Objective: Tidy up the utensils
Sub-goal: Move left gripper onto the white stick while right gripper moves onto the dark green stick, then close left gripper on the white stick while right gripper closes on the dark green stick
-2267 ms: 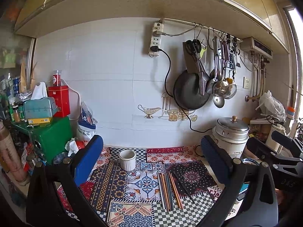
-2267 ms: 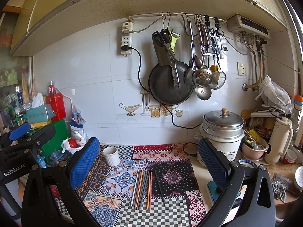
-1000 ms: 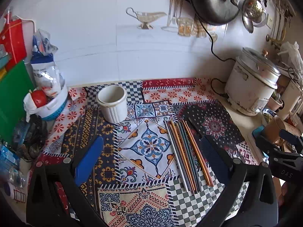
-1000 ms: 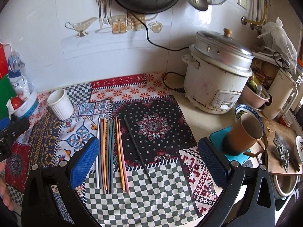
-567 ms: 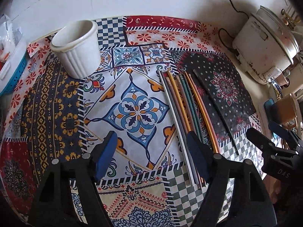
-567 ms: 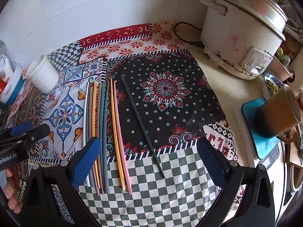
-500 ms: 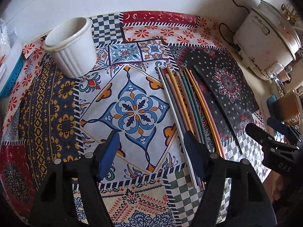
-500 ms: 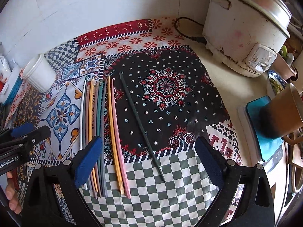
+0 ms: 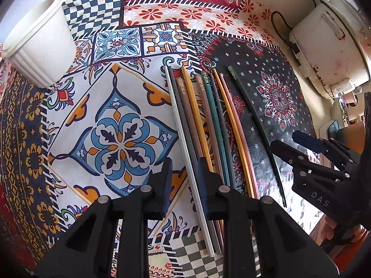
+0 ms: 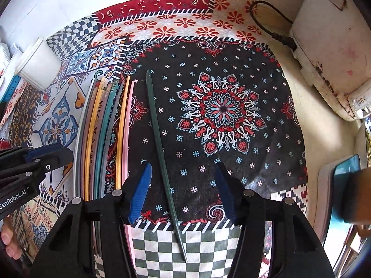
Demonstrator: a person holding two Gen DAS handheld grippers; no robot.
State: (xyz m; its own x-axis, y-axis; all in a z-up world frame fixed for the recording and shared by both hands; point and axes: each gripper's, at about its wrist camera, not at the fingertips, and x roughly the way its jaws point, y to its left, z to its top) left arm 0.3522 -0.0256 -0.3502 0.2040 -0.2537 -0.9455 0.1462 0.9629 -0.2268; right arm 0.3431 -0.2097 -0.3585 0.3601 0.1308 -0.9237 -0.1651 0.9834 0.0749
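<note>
Left tongs (image 9: 184, 183): pointing steeply down over the left edge of the chopstick bundle; the jaws have just been closing and are standing narrow, with the white chopstick (image 9: 185, 143) running between the pads. Whether the pads are pressing on it I cannot tell.

Right tongs (image 10: 184, 192): hanging over the lone dark green chopstick (image 10: 160, 143); the jaws have just been closing yet are standing about half apart, released, with the stick lying between them nearer the left pad and touching neither.

Chopstick bundle (image 9: 208, 127): lying side by side on the patchwork cloth (image 9: 116, 127), white, grey, brown, yellow, teal, orange and pink sticks touching one another.

Dark green chopstick: lying alone on the black mandala patch, just to the right of the bundle, its thin end on the checkered patch.

White ribbed cup (image 9: 39, 44): standing upright at the far left of the cloth, well apart from the sticks.

Rice cooker (image 9: 329, 48): sitting at the far right of the tabletop, its cord plugged in.
</note>
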